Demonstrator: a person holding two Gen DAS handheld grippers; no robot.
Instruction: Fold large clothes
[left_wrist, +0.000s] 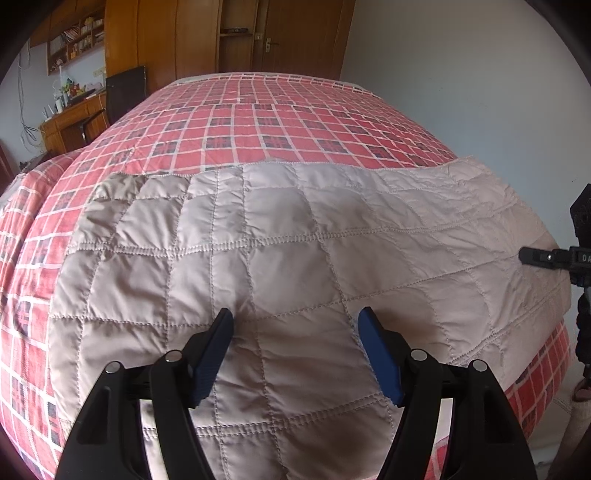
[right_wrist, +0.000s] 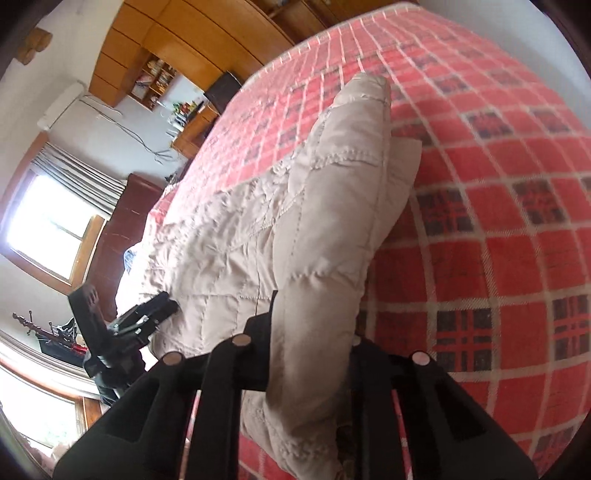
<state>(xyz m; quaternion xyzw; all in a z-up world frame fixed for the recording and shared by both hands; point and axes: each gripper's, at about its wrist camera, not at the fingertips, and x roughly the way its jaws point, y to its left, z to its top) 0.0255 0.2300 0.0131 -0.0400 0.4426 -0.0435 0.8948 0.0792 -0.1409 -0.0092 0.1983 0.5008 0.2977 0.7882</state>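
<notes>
Quilted beige garment (left_wrist: 280, 258) lies spread across the near end of the bed (left_wrist: 258, 125), its long axis running crosswise. Left tool (left_wrist: 295, 325) hovers released above the garment's middle; right tool (right_wrist: 314, 332), clenched on the garment's right edge, has it lifted.

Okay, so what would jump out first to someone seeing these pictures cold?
The beige quilted garment spread over the near end of the bed's red plaid cover. Next, the right gripper shut on a raised fold of it, while the left gripper hangs open above its middle.
</notes>
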